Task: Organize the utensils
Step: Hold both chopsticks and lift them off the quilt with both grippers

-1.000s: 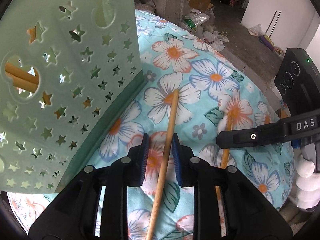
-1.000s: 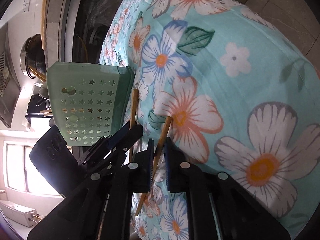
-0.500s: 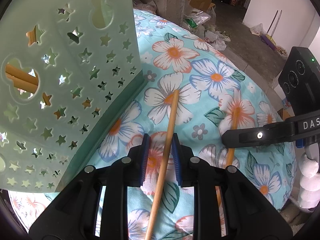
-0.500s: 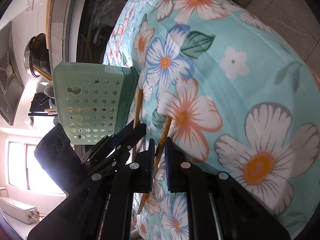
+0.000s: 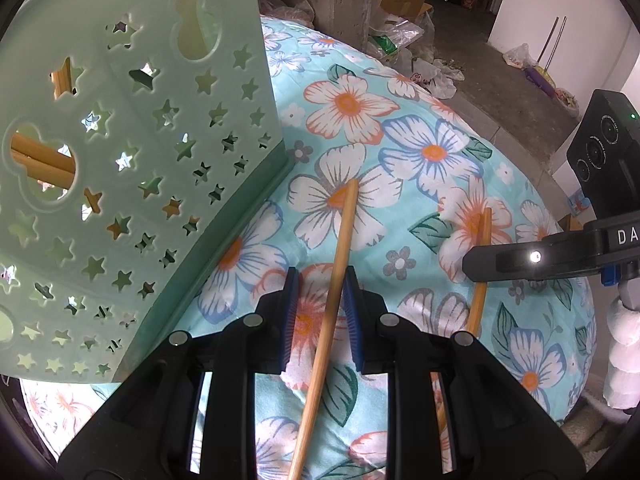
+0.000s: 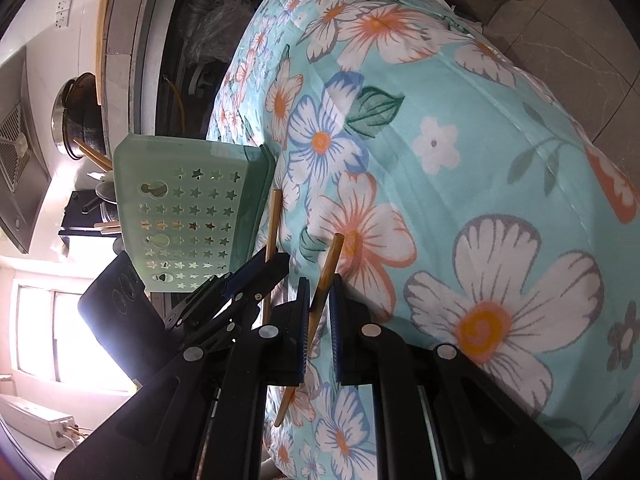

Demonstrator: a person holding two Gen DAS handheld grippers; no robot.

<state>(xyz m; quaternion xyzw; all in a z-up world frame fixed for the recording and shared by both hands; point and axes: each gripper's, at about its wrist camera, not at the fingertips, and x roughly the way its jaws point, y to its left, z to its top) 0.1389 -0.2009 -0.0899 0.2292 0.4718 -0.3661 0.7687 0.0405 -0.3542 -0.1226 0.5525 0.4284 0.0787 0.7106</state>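
While each gripper clamps one chopstick, the green holder (image 5: 132, 184) stands to the left. Left gripper (image 5: 320, 312) grasps its chopstick (image 5: 336, 264), long axis pointing forward, nearest the holder; right gripper (image 6: 320, 320) pinches the other chopstick (image 6: 326, 276), farther off.

I count two loose chopsticks (image 5: 340, 248) (image 5: 482, 240) beside one green holder (image 5: 132, 184), at least two more sticks (image 5: 40, 160) inside it.
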